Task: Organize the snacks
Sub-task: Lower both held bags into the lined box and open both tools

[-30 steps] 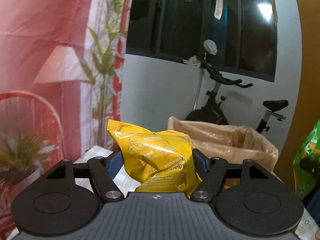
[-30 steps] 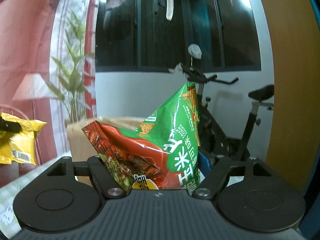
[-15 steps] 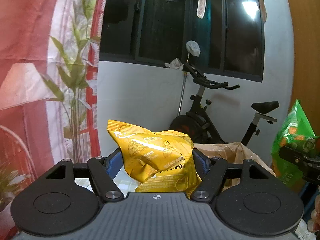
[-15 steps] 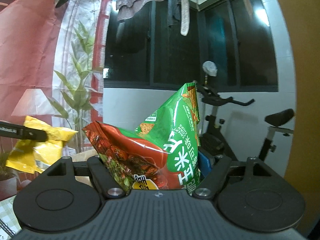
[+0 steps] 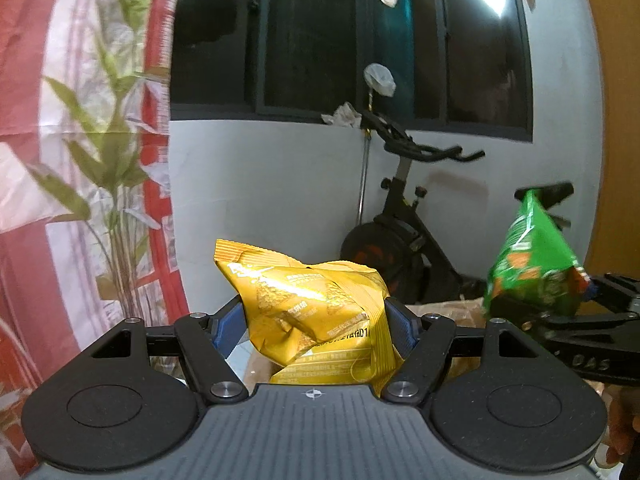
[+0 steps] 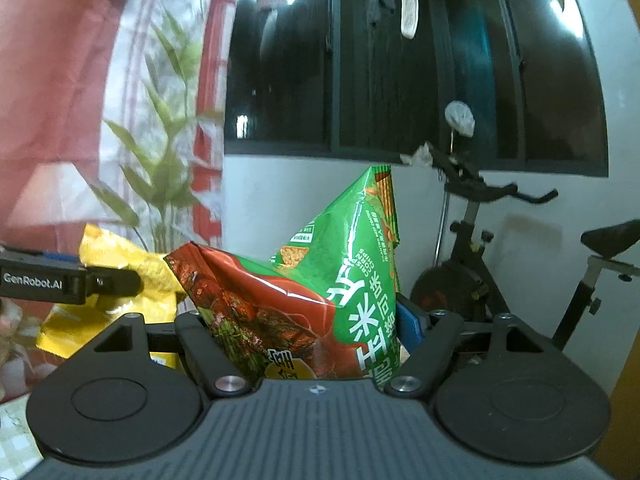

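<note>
My left gripper (image 5: 316,326) is shut on a yellow snack bag (image 5: 316,312), held up in the air between its blue pads. My right gripper (image 6: 304,324) is shut on a green and red chips bag (image 6: 320,292), also held high. In the left wrist view the green bag (image 5: 532,268) and the right gripper show at the right. In the right wrist view the yellow bag (image 6: 116,280) and the left gripper show at the left. The two bags are apart, side by side.
A brown plastic-lined bin rim (image 5: 448,308) shows low behind the yellow bag. An exercise bike (image 5: 404,220) stands by the white wall under a dark window. A red and white curtain with a plant (image 5: 100,160) is at the left. An orange wall (image 6: 624,360) is at the right.
Both grippers have risen and tilted upward with their bags. The bin has dropped low in view. The two grippers have come closer together, each now clearer in the other's view.
</note>
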`<action>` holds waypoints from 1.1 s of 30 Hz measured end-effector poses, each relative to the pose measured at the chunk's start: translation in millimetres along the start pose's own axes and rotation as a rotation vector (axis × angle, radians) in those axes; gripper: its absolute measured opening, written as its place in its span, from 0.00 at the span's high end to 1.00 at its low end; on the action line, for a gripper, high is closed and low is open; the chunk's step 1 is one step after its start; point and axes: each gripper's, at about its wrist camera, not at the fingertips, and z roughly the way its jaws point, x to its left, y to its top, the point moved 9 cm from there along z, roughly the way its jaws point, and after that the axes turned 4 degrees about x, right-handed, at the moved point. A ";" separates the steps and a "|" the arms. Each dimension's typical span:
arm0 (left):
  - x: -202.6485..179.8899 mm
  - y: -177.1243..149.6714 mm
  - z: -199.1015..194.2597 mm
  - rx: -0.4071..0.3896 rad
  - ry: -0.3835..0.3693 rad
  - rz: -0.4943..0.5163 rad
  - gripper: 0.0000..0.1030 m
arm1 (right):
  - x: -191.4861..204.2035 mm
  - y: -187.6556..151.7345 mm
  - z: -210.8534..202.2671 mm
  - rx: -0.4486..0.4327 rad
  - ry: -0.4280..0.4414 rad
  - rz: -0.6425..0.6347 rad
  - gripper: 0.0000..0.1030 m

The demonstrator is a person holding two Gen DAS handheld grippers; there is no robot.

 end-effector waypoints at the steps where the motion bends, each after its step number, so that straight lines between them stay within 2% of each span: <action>1: -2.1 -1.3 4.8 0.008 -0.004 0.009 0.27 | -1.5 -4.1 9.2 0.023 0.001 0.004 0.26; 10: -13.2 -19.9 38.6 0.099 -0.054 0.045 0.26 | -15.5 -48.2 46.8 0.193 0.032 0.059 0.23; 13: -11.0 -25.1 40.2 0.118 -0.053 0.052 0.22 | -15.9 -50.0 48.4 0.222 0.037 0.067 0.16; 14: -9.7 -26.0 39.0 0.119 -0.053 0.051 0.21 | -15.6 -48.8 47.7 0.227 0.033 0.066 0.10; 16: -7.0 -26.9 34.1 0.121 -0.055 0.047 0.21 | -15.1 -46.3 45.8 0.228 0.026 0.067 0.06; 23: 11.3 -27.3 4.4 0.113 -0.083 0.019 0.21 | -12.2 -45.1 28.2 0.230 0.024 0.086 0.06; 33: 41.8 -57.4 -59.3 0.114 -0.133 -0.001 0.21 | -2.4 -51.6 -34.3 0.161 0.053 0.182 0.05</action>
